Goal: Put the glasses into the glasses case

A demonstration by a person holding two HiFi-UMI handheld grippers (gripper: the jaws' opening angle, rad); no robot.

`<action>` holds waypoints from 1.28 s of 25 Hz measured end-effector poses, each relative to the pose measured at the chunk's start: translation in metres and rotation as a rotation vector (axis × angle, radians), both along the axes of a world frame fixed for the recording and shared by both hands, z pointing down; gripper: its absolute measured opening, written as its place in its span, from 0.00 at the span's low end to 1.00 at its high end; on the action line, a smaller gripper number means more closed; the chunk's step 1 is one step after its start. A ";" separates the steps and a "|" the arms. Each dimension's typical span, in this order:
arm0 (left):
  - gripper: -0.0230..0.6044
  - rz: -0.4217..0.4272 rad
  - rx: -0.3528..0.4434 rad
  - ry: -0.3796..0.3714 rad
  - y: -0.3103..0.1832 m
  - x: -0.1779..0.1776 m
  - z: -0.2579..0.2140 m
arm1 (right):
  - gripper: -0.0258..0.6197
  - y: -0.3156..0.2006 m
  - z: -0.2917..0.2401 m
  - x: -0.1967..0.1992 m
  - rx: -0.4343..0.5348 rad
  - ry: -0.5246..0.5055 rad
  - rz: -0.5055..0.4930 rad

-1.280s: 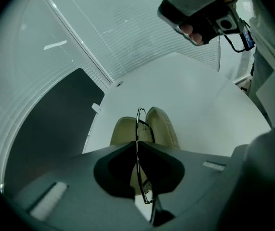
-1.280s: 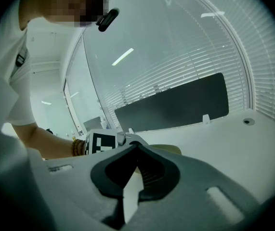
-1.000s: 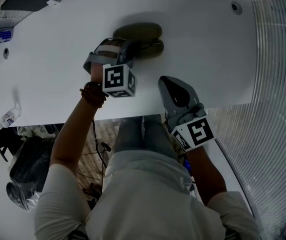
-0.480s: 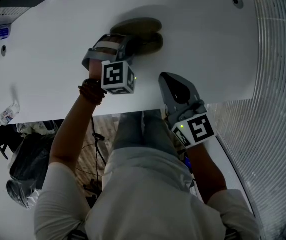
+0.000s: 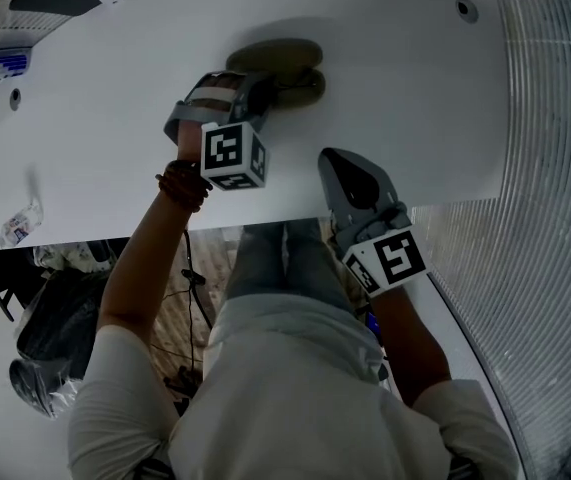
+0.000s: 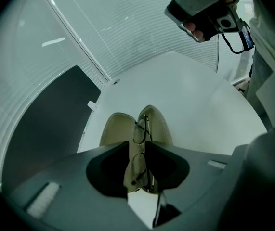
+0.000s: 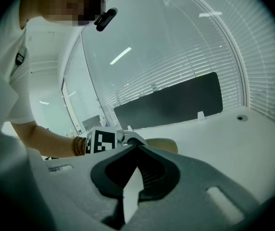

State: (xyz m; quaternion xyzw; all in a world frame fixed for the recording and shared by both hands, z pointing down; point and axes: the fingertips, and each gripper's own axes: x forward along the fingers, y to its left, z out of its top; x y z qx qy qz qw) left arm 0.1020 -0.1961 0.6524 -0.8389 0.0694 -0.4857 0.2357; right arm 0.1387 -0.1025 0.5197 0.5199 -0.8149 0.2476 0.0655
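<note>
An olive glasses case (image 5: 277, 56) lies open on the white table (image 5: 415, 98); in the left gripper view its two halves (image 6: 112, 129) spread apart. The thin-framed glasses (image 6: 140, 131) stand on edge over the case. They sit in the narrow gap of my left gripper (image 6: 137, 153), whose jaws are opening, with case showing beside the frame. In the head view my left gripper (image 5: 268, 86) points down at the case. My right gripper (image 5: 331, 160) rests near the table's front edge, jaws closed tip to tip (image 7: 137, 147), holding nothing.
A dark panel (image 7: 171, 105) stands along the table's far edge, with window blinds behind it. Round cable holes (image 5: 462, 10) sit near the table's corners. The person's legs and a bag (image 5: 55, 338) lie below the front edge.
</note>
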 end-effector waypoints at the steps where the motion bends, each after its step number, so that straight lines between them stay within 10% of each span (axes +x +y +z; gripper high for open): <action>1: 0.21 -0.004 0.002 0.003 0.002 -0.002 -0.003 | 0.04 0.002 -0.003 -0.001 0.001 0.000 0.000; 14: 0.14 -0.104 0.006 0.132 0.024 -0.026 -0.071 | 0.04 0.011 -0.055 -0.006 0.088 0.040 -0.004; 32: 0.04 -0.455 -0.198 0.875 0.110 -0.078 -0.294 | 0.04 0.042 -0.194 -0.042 0.307 0.033 -0.076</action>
